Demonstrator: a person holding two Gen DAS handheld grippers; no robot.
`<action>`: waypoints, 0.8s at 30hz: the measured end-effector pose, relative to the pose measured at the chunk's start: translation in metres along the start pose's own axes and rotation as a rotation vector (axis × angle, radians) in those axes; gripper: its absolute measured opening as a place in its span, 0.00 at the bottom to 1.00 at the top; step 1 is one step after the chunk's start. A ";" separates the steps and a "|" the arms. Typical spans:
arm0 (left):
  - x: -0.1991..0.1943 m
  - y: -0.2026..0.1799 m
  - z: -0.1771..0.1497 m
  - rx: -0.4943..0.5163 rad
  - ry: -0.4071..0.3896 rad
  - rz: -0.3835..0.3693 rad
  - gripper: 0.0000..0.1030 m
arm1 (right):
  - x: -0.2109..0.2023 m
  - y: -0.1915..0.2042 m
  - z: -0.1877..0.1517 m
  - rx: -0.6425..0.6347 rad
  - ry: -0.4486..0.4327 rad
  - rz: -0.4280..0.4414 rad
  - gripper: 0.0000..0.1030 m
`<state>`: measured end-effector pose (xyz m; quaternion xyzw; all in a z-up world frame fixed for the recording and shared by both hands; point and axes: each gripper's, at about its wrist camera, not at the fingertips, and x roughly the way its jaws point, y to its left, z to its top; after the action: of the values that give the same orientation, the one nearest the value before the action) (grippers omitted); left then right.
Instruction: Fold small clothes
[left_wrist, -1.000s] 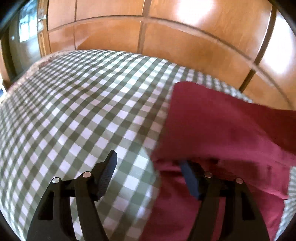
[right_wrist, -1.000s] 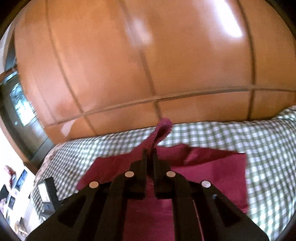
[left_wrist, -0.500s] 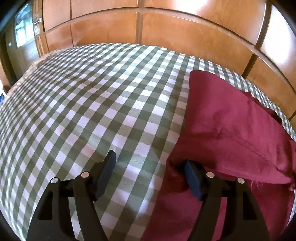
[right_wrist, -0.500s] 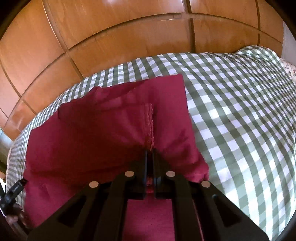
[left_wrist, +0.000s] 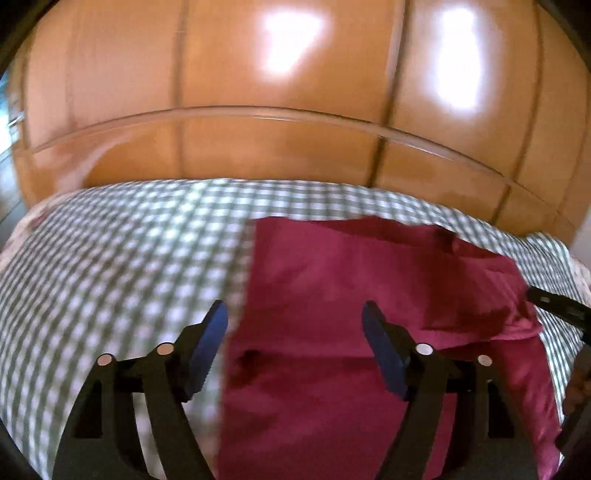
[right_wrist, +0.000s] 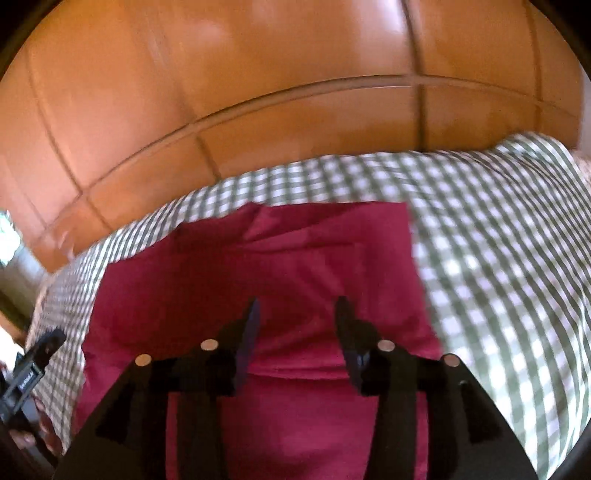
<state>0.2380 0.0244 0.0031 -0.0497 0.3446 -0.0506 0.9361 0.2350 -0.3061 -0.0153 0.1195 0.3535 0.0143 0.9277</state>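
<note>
**Red garment flat on the checked cloth, both grippers empty**

Red garment (left_wrist: 351, 295) lies spread on the green-and-white checked cloth (left_wrist: 110, 266), its far part folded back over the near part so that a layered edge crosses its middle. In the right wrist view the same garment (right_wrist: 295, 266) has a straight right edge against the checks (right_wrist: 498, 277).

Above its left edge hangs the left gripper (left_wrist: 294, 325), jaws spread wide with nothing between them; one finger is over the checked cloth, the other over the red fabric. The right gripper (right_wrist: 297, 317) is over the middle of the garment, its jaws parted, less widely, and gripping nothing. Whether either touches the fabric cannot be told.

Beyond the cloth rises a wall of glossy wooden panels (left_wrist: 277, 147). Both views are motion-blurred.
</note>
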 end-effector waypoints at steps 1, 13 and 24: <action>0.007 -0.006 0.001 0.014 0.015 -0.019 0.72 | 0.010 0.006 0.002 -0.022 0.012 -0.019 0.46; 0.046 0.015 -0.018 -0.065 0.098 -0.079 0.72 | 0.056 -0.003 -0.018 -0.054 0.022 -0.083 0.54; 0.119 0.014 0.033 -0.036 0.140 0.082 0.72 | 0.058 -0.001 -0.019 -0.069 0.016 -0.093 0.56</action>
<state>0.3508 0.0248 -0.0496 -0.0488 0.4119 -0.0094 0.9099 0.2662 -0.2971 -0.0670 0.0709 0.3655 -0.0155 0.9280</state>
